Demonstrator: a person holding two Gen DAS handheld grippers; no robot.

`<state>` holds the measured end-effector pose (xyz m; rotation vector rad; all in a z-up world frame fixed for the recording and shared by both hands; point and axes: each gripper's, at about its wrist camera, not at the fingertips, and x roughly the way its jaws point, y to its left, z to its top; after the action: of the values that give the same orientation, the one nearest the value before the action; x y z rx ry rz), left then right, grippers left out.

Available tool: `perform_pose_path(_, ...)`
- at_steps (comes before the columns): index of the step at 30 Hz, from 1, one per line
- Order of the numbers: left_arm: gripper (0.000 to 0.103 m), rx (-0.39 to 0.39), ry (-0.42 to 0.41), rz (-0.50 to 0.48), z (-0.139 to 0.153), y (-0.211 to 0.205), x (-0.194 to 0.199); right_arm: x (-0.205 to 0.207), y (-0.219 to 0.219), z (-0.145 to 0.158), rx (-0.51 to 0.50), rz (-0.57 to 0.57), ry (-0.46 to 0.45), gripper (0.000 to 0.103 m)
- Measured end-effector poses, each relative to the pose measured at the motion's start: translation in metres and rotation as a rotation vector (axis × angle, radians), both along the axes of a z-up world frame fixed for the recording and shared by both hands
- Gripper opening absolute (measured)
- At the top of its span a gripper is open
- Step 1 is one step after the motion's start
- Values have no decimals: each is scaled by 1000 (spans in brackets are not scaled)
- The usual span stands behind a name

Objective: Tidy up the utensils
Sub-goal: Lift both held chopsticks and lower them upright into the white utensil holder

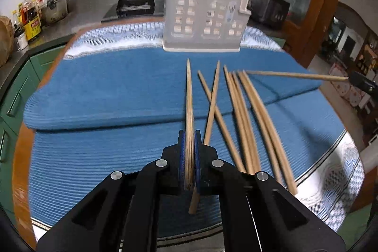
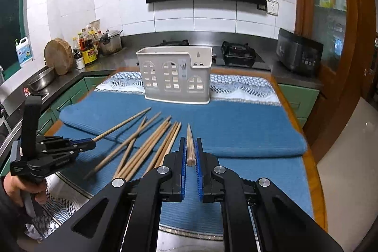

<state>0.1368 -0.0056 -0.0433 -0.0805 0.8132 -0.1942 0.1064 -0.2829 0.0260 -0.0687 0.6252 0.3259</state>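
A white utensil holder with window cutouts stands upright at the far side of the blue towel. My left gripper is shut on a wooden chopstick that points toward the holder. In the right wrist view this left gripper is at the left, with its chopstick raised over the pile. My right gripper is shut on another chopstick, gripped near its thick end. Several loose chopsticks lie fanned on the towel between the two grippers. The right gripper shows at the right edge of the left wrist view.
A patterned cloth lies under the towel on a wooden table. Behind are a gas stove, a black cooker, a pot, bottles and a round cutting board. A hand holds the left gripper.
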Motion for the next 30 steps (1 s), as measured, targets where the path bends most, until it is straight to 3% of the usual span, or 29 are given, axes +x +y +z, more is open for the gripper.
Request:
perform_pose_path(14, 5, 23, -108, -10, 54, 8, 18, 39, 7, 59, -24, 94, -49, 7)
perform_pose_path(30, 5, 41, -161, -48, 115, 6, 64, 112, 13, 164, -34, 107, -113, 7)
